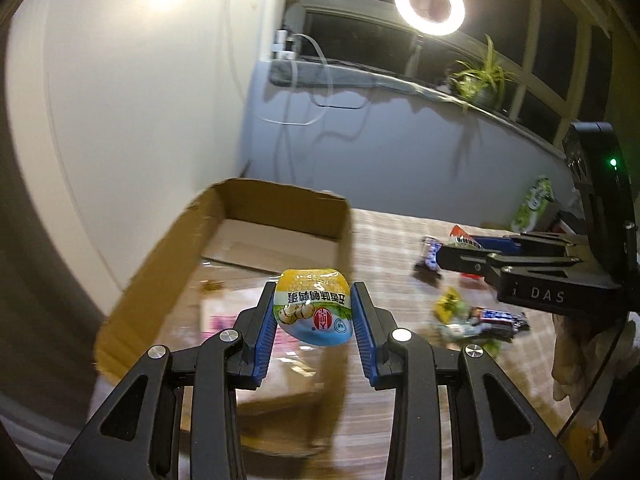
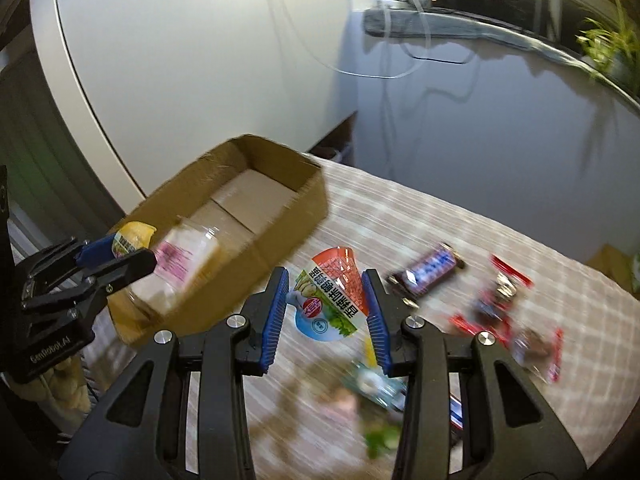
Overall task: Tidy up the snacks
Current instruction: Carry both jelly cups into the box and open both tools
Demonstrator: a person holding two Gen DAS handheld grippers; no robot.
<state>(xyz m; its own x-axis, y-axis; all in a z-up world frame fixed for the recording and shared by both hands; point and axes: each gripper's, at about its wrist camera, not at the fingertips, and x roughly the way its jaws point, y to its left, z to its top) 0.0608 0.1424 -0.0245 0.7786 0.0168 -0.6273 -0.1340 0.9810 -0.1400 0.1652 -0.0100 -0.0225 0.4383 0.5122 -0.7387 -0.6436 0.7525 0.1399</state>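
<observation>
Table (image 2: 460, 232): a striped cloth covers it, spreading under and ahead of both grippers.
Cardboard box (image 1: 240, 248): open-topped, ahead and left of the left gripper; in the right wrist view it (image 2: 256, 200) lies ahead and left of the right gripper, with a clear plastic packet (image 2: 180, 268) with pink print inside.
Left gripper (image 1: 314, 308): blue pads pinch a yellow-topped snack pack (image 1: 314, 306), held above the box's near right corner; from the right wrist view it (image 2: 120, 252) shows at far left.
Right gripper (image 2: 326, 296): pads pinch a red-topped snack pack (image 2: 330, 296), held above the table, just right of the box.
Loose snacks: a dark chocolate bar (image 2: 424, 272) just ahead-right of the right gripper, red wrappers (image 2: 504, 304) farther right, blurred green packets (image 2: 372, 384) below its jaws.
</observation>
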